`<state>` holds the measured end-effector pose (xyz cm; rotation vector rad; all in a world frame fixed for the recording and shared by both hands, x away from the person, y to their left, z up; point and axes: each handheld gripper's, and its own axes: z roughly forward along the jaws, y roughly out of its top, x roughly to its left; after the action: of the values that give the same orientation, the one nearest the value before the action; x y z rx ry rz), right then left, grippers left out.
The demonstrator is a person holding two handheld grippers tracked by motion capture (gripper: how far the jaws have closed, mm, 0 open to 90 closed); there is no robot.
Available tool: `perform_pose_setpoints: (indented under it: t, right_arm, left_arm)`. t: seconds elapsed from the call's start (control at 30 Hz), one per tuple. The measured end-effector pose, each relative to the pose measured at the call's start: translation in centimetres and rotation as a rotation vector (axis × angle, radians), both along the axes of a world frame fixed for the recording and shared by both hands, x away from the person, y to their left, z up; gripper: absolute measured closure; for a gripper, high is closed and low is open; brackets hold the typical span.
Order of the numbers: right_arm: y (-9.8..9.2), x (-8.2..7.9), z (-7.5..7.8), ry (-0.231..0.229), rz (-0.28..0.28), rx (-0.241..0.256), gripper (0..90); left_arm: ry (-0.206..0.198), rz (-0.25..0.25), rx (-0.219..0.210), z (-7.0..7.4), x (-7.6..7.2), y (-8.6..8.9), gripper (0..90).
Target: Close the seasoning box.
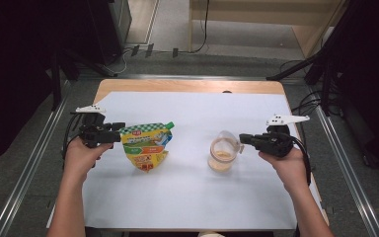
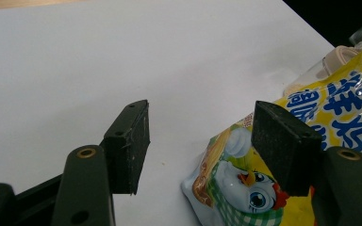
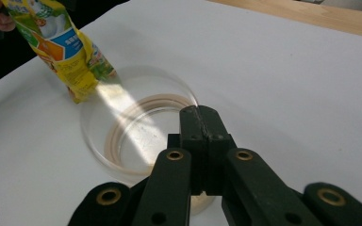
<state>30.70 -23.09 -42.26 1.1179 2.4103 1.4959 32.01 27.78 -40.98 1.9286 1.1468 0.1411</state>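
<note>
The left gripper [image 2: 200,141] is gaping wide open, its right jaw resting against a yellow spouted pouch [image 1: 145,144] printed with a cartoon chick and blue lettering, green cap at its top corner, standing left of centre on the white table sheet [image 1: 192,197]. The right gripper [image 3: 199,117] is clamping the near rim of a clear cup [image 1: 222,150] holding a pale tan layer at the bottom.
</note>
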Motion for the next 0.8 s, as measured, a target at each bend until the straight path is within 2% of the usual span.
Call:
perform_pose_setpoints:
  t: [0.13, 0.23, 0.4, 0.53, 0.8]
  right_arm:
    - [0.6, -0.1, -0.1, -0.006, 0.020, -0.013, 90.0]
    - [0.4, 0.0, -0.2, -0.004, 0.014, -0.016, 87.1]
    - [-0.9, 0.4, -0.4, 0.001, -0.025, -0.013, 74.3]
    - [-2.2, 0.8, -0.8, 0.019, -0.063, 0.000, 67.7]
    - [-4.0, 1.3, -1.6, -0.019, -0.122, -0.001, 49.9]
  left_arm:
    - [0.005, -0.001, 0.004, -0.1, 0.1, 0.0, 38.4]
    - [0.008, 0.002, 0.004, -0.2, 0.1, -0.1, 38.4]
    - [0.009, 0.002, 0.006, -0.3, 0.1, -0.1, 38.3]
    - [0.013, 0.015, 0.005, -0.3, 0.2, -0.1, 38.1]
    - [0.012, 0.013, 0.007, -0.4, 0.2, -0.2, 37.9]
